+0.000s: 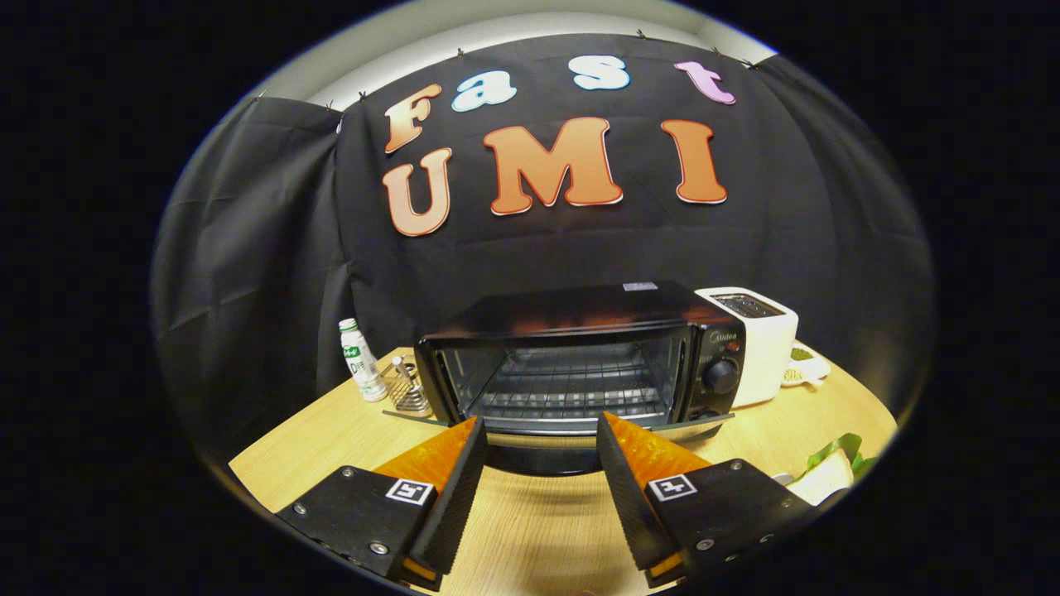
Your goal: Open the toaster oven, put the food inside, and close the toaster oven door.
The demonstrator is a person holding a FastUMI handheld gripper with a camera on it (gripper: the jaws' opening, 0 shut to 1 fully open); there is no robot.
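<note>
A black toaster oven (580, 314) stands on the wooden table (331, 430) just ahead of my fingers. Its door (546, 451) is swung down flat toward me, and the wire rack (571, 389) inside is bare. My gripper (540, 424) is open, nothing between its fingers, with the tips just above the lowered door's front edge. To the right of my right finger lies the food (828, 468), a sandwich with green leaves, partly cut off from sight.
A white pop-up toaster (766, 331) stands right of the oven, with a small white dish (807, 368) beyond it. Left of the oven are a white bottle with a green cap (360, 360) and a small wire holder (407, 389).
</note>
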